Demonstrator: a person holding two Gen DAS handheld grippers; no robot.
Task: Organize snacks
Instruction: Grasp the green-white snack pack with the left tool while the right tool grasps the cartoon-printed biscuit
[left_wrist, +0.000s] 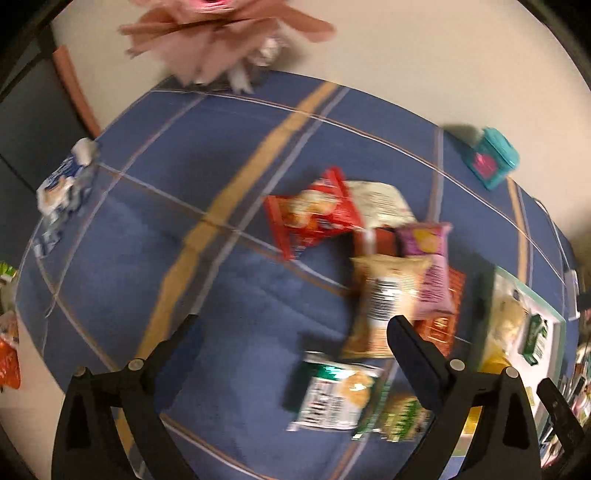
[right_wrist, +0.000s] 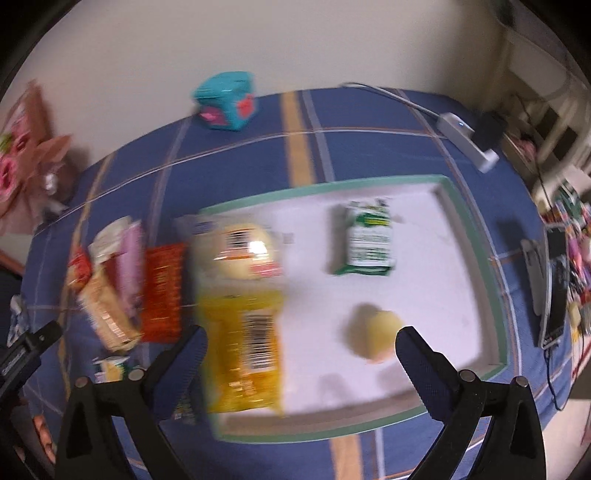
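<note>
Both views are blurred by motion. A pile of snack packets lies on the blue tablecloth: a red packet (left_wrist: 314, 214), a purple one (left_wrist: 428, 240), a tan one (left_wrist: 384, 295), an orange one (left_wrist: 439, 325) and a green-white one (left_wrist: 336, 395). My left gripper (left_wrist: 291, 328) is open and empty above the cloth, left of the pile. A white tray with a green rim (right_wrist: 458, 206) holds a yellow packet (right_wrist: 243, 336), a pale packet (right_wrist: 240, 243), a green-white packet (right_wrist: 369, 240) and a small round yellow snack (right_wrist: 376, 332). My right gripper (right_wrist: 301, 339) is open and empty over the tray.
A teal box (left_wrist: 491, 157) (right_wrist: 227, 99) stands at the table's far edge. A pink paper bouquet (left_wrist: 221, 33) lies at the back. A blue-white wrapper (left_wrist: 62, 184) sits at the left edge. A white power strip (right_wrist: 469, 140) and a phone (right_wrist: 554, 288) lie on the right.
</note>
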